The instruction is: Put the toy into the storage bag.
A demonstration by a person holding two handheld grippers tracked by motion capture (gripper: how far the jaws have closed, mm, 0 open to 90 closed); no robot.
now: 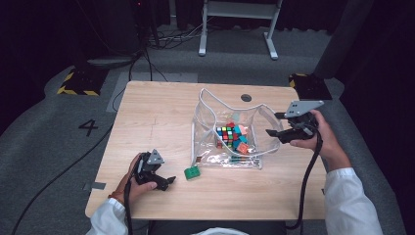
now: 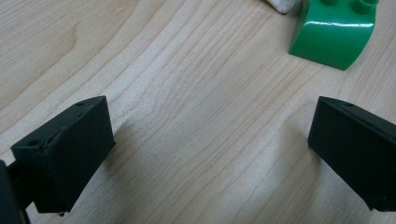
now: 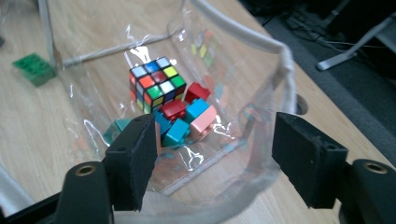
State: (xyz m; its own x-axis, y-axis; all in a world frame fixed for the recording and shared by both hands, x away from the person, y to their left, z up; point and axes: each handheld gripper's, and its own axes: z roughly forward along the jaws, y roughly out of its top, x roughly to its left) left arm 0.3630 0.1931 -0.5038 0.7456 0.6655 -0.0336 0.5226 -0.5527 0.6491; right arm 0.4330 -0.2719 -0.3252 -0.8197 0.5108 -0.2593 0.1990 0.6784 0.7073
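Observation:
A clear plastic bag [image 1: 210, 95] stands open in the middle of the wooden table [image 1: 156, 112]. Inside it lie a colour-tiled puzzle cube [image 1: 225, 135] and several small red, blue, teal and pink bricks [image 1: 241, 142]. A green brick [image 1: 192, 173] lies on the table just outside the bag's near left corner. My left gripper [image 1: 169, 182] rests low near the front edge, open and with nothing in it, the green brick [image 2: 334, 35] ahead of its right jaw. My right gripper [image 1: 273, 134] is open at the bag's right rim [image 3: 243, 32], looking in at the cube [image 3: 156, 84] and bricks [image 3: 187, 119].
A round cable hole [image 1: 246, 97] sits in the table behind the bag. The table's left half is bare wood. Cables trail from both grippers over the front edge. On the floor behind stand a white desk frame [image 1: 240, 29] and black equipment bases.

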